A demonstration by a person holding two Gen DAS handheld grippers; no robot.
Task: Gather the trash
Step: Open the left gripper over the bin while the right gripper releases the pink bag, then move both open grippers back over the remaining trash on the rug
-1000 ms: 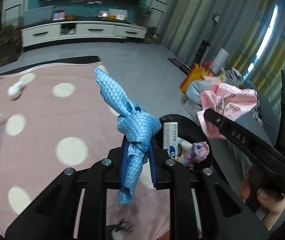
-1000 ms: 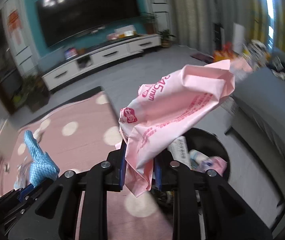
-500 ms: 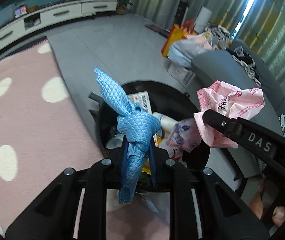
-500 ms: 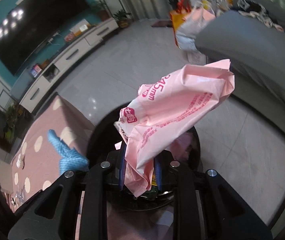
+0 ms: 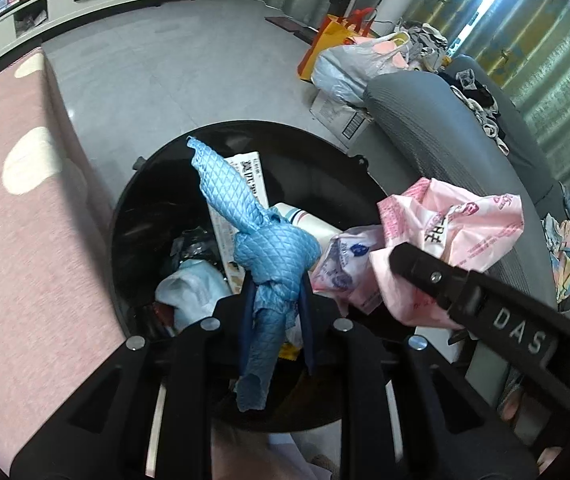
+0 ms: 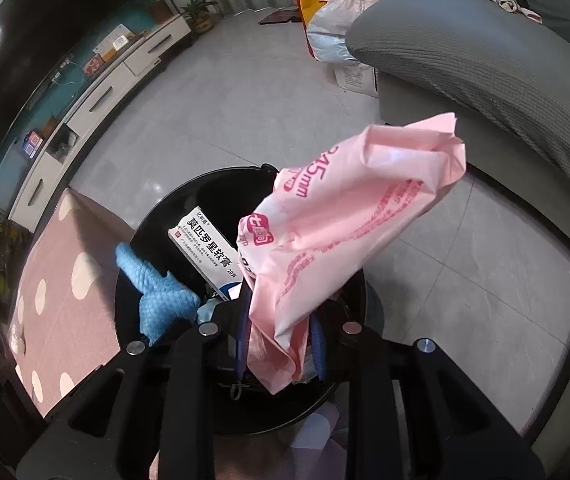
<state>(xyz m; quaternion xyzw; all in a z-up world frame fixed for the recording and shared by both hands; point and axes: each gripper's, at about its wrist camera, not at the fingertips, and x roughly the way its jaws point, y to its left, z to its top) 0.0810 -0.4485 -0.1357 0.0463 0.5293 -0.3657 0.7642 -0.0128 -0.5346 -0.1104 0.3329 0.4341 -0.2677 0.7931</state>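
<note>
Both grippers have dropped over the black bin [image 5: 157, 184]: left gripper [image 5: 275, 308] pinching blue cloth [image 5: 273, 248], right gripper [image 6: 281, 332] clamping the pink bag [image 6: 345, 232] printed "45mm"; "DAS" shows lower right.

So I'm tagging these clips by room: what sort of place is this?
Most likely a home living room: a large dark wall-mounted television above a long white media cabinet, a grey fabric sofa, and a pink white-dotted rug.

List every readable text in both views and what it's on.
"DAS": on the right gripper, on its arm.
"245mm", partly cut off: pink bag.
"莫匹罗星软膏", "20克": white box in the black bin.
Smaller print on the bag, box and other wrappers: unreadable.
</note>
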